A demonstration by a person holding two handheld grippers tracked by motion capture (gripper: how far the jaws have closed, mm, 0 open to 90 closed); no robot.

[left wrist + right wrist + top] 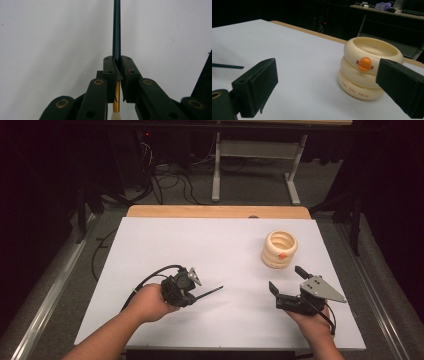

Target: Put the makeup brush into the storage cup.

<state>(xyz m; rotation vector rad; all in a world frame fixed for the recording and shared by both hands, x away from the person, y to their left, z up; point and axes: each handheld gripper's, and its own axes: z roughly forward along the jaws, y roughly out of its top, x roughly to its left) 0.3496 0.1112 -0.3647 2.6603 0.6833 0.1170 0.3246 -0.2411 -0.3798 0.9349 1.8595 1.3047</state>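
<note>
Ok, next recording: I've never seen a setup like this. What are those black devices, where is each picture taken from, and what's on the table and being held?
A person sits at a white table and holds a hand-held gripper in each hand: a tool with two black jaws that squeeze together. The high view looks down from above. The other two pictures come from cameras riding on the tools, looking along their jaws.

The left hand-held gripper is shut on a thin dark brush; its stick points out past the jaws, and the left gripper view shows a gold collar and pale bristles behind them. The right hand-held gripper is open and holds nothing.

Ahead of it stands a cream ribbed pot with an orange mark, apart from both tools.
</note>
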